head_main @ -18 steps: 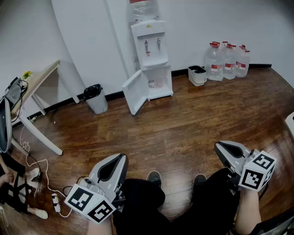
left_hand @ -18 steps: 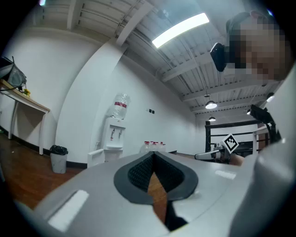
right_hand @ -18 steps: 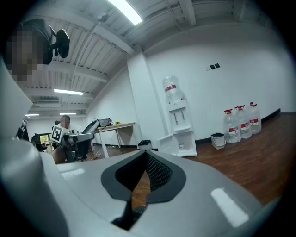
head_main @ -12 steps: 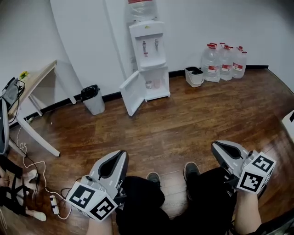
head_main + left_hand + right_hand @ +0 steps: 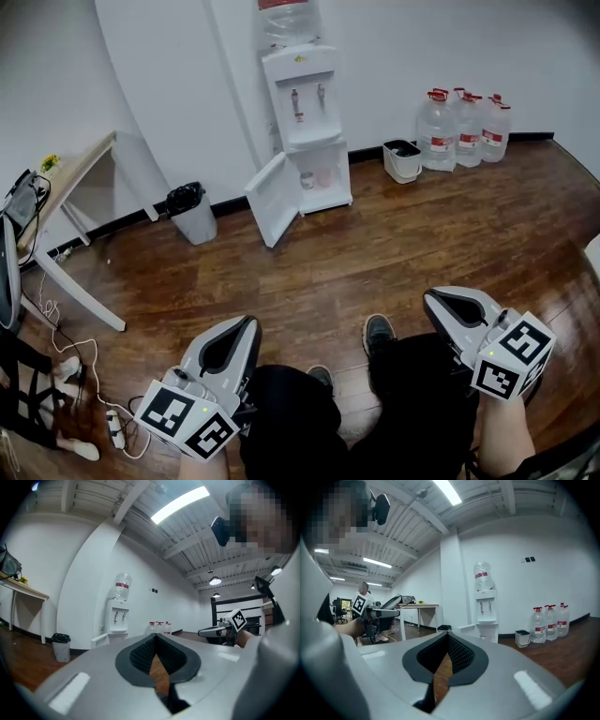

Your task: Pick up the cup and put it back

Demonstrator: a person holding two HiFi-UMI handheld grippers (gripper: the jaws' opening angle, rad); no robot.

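Far across the wooden floor stands a white water dispenser point(image 5: 302, 98), its lower cabinet door point(image 5: 275, 199) swung open. Inside that cabinet I make out small pale cups point(image 5: 308, 180), too small to describe further. My left gripper point(image 5: 246, 323) is held low at the bottom left, above my legs, pointing level toward the dispenser. Its jaws meet at the tips point(image 5: 156, 634) with nothing between them. My right gripper point(image 5: 433, 298) is at the bottom right, also level and shut point(image 5: 447, 633) on nothing. Both are far from the cups.
A black-lined bin point(image 5: 192, 208) stands left of the dispenser, and a white bucket point(image 5: 403, 157) and several large water bottles point(image 5: 464, 127) stand to its right. A wooden table point(image 5: 70, 178) and floor cables point(image 5: 89, 412) lie at the left. My shoes point(image 5: 378, 330) are below.
My right shoe has stepped forward and the view has shifted a little. The right gripper has drifted slightly up and left in the picture. Both grippers stay shut.
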